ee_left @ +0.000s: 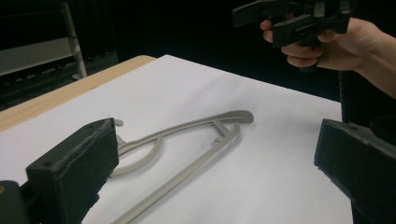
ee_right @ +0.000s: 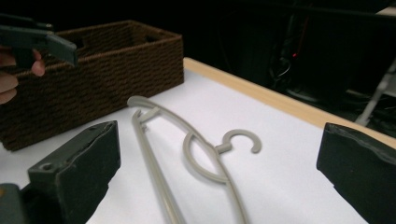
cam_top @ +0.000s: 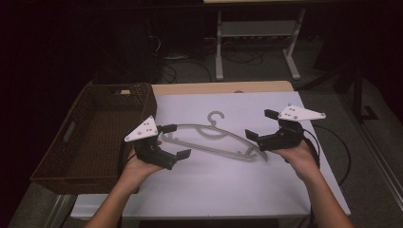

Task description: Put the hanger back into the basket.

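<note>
The hanger (cam_top: 214, 140) lies flat on the white sheet covering the table (cam_top: 247, 190), between the two claws. Its long axis runs from one claw to the other, so each end points at one claw. The hook (cam_top: 216, 117) faces away from the person, toward the far edge of the table.

The left claw (cam_top: 173, 141) stands with its jaws wide apart and holds nothing. The near end of the hanger lies just ahead of it, between the lines of its two jaws; whether a jaw touches the plastic cannot be told. In the left gripper view the hanger (ee_left: 187, 144) stretches forward and away from this claw's pads.

The right claw (cam_top: 261, 124) is likewise wide and empty. The other end of the hanger lies just below and ahead of its lower jaw. In the right gripper view the hanger (ee_right: 187, 154) runs forward between the jaws, with the hook (ee_right: 240, 140) to the right of the bar.

Both claws sit about equally close to their ends. The basket (cam_top: 90, 137) stands directly behind and to the outer side of the left claw, so the left claw appears better placed to carry the hanger toward it.
</note>
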Action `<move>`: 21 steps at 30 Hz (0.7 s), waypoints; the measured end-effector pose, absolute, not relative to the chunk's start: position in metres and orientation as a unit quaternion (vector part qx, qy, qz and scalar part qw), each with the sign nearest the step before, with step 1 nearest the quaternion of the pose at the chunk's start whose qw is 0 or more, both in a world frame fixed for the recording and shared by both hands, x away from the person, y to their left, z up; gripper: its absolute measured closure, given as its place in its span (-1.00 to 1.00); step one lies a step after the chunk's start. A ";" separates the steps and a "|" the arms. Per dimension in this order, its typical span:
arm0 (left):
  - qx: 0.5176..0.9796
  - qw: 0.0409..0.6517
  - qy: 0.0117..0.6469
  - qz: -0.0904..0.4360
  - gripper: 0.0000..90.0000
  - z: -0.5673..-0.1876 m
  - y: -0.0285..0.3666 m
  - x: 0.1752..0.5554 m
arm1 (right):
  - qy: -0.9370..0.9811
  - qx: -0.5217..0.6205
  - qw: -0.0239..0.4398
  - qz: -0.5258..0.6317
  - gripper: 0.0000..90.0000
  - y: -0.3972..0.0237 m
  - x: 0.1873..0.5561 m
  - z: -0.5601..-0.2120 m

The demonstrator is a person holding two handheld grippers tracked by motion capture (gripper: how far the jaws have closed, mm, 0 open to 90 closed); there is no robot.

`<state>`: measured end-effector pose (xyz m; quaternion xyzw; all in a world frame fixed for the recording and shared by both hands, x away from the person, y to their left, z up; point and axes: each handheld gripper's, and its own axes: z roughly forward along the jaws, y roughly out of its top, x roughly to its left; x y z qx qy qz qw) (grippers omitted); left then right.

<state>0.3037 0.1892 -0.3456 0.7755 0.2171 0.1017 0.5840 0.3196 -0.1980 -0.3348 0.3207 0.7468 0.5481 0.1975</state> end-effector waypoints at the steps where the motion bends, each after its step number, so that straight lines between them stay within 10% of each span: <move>1: 0.777 0.582 0.216 0.102 -1.00 -0.347 0.189 0.304 | 0.755 0.318 0.189 0.542 -0.99 -0.194 0.324 -0.337; 21: 0.783 0.584 0.202 0.074 -1.00 -0.371 0.177 0.302 | 0.826 0.281 0.135 0.470 -0.75 -0.153 0.361 -0.363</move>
